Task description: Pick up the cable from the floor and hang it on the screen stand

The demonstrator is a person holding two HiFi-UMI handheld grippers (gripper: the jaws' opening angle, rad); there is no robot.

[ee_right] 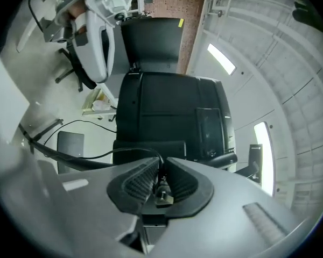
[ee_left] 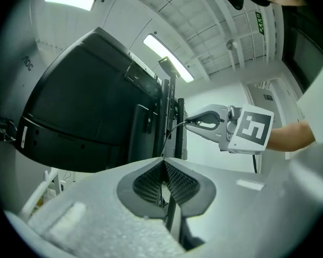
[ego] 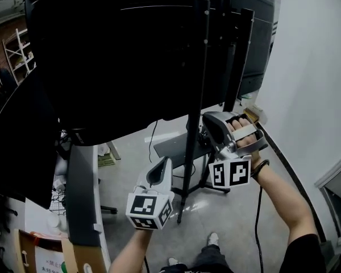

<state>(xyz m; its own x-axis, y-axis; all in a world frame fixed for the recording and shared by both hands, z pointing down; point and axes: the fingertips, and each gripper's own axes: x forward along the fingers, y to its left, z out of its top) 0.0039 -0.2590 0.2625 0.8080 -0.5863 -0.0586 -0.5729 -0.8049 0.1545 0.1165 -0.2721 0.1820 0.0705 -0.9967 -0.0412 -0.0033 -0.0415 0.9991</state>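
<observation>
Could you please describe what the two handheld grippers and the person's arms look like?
Left gripper and right gripper are light grey, with dark ribbed jaws and a white cube of black square markers each. Short black sleeve, dark wristband.

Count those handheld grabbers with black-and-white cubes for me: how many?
2. The left gripper is low at the head view's centre, beside the stand pole; the right gripper is higher to its right. Both are shut on the cable. None seems hidden.

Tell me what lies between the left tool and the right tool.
A thin black cable spans that gap, from the left tool up to the right tool, each shut on it. The left gripper view shows this.
</observation>
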